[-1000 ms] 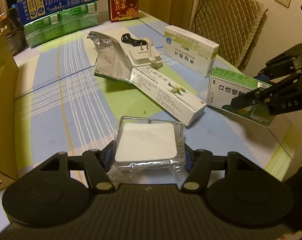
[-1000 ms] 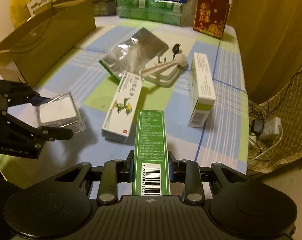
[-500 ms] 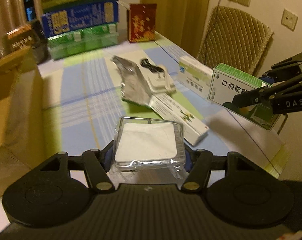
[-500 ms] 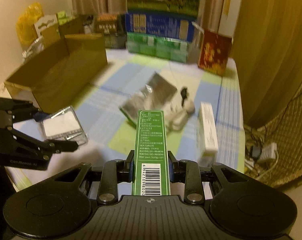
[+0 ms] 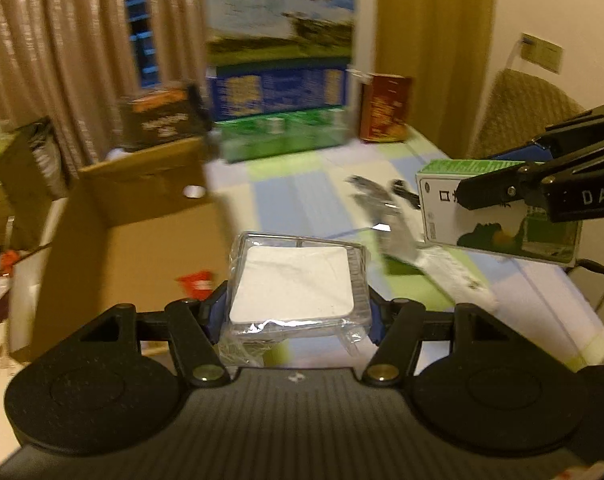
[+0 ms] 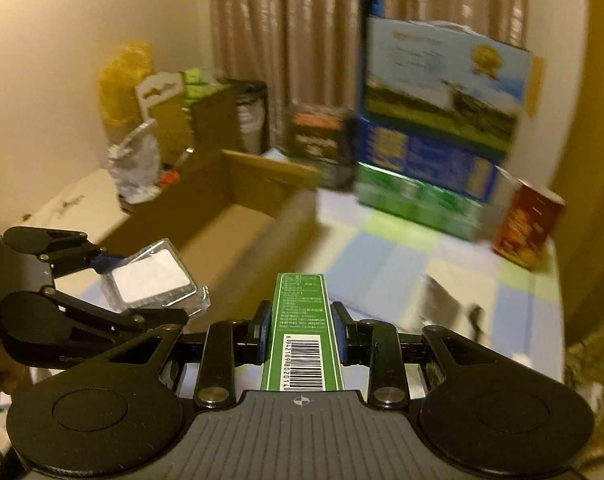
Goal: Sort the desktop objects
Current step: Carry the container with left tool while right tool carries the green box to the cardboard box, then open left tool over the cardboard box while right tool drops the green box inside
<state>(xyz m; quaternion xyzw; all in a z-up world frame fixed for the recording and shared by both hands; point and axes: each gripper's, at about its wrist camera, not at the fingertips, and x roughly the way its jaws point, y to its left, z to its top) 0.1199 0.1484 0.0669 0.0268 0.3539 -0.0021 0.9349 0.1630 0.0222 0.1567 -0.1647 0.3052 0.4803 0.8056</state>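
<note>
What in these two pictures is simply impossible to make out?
- Left wrist view: items lying on the checked tablecloth are smeared by motion blur.
- Left wrist view: the right hand-held gripper covers part of the print on the green and white carton.
- Right wrist view: the brown cardboard box has its floor partly hidden behind the clear-wrapped white square pack.

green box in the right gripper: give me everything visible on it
The green box is a slim cardboard carton, green on its narrow faces, with fine white print and a barcode at the near end. The broad face is white with black characters and a dark green picture. It is clamped across its narrow width in the right gripper, blue pads on both sides, held in the air above the checked tablecloth, pointing away from the camera.
</note>
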